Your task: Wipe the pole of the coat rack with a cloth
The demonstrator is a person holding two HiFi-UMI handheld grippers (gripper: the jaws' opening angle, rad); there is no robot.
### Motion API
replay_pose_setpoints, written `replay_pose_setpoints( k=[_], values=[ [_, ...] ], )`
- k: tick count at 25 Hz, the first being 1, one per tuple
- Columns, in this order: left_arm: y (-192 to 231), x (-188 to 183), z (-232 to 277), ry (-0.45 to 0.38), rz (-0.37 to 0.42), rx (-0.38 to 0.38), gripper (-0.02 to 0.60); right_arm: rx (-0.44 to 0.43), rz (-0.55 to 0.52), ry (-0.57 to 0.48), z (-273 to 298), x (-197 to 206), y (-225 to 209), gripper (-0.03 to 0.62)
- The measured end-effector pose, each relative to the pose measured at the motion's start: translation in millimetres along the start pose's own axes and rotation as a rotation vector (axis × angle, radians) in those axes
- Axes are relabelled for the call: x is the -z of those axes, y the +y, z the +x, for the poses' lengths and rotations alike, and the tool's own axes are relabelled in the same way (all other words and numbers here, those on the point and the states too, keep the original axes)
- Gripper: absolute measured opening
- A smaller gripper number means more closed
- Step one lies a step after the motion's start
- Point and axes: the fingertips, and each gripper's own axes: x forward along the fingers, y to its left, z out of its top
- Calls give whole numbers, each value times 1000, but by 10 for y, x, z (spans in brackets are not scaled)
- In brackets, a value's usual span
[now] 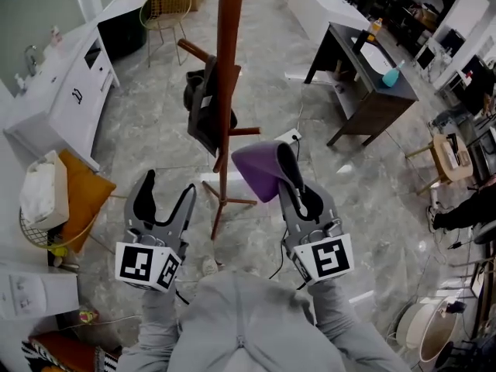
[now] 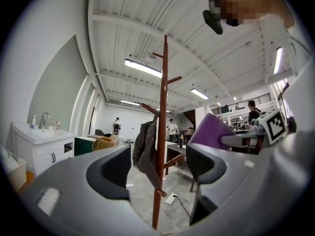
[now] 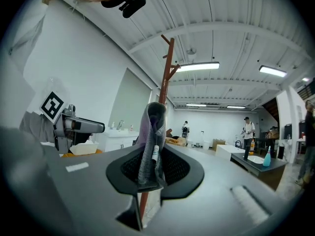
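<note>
The brown wooden coat rack pole [image 1: 226, 76] stands straight ahead, with a dark garment [image 1: 208, 107] hanging on one peg. My right gripper [image 1: 293, 178] is shut on a purple cloth [image 1: 261, 169], held just right of the pole, low near the legs. In the right gripper view the cloth [image 3: 149, 146] stands pinched between the jaws, with the pole [image 3: 163, 82] rising behind it. My left gripper [image 1: 167, 194] is open and empty, left of the pole. Between the left gripper view's jaws the pole [image 2: 161, 132] and the garment [image 2: 145, 146] show at a distance.
The rack's splayed legs [image 1: 225, 204] rest on the tiled floor. A white cabinet with a sink [image 1: 66, 84] lines the left. A dark desk [image 1: 368, 76] stands at right, a wire chair [image 1: 167, 6] behind. A power strip [image 1: 288, 137] lies by the rack.
</note>
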Motion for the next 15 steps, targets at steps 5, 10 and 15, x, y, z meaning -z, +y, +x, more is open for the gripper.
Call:
replay_pose_setpoints(
  k=[5, 10, 15],
  values=[
    [-25, -26, 2, -4, 5, 3, 377, 19, 14, -35, -43, -118, -44, 49],
    [-76, -20, 13, -2, 7, 13, 377, 39, 17, -58, -85, -187, -93, 49],
    [-127, -22, 33, -3, 7, 20, 377, 57, 11, -61, -104, -192, -152, 49]
  ],
)
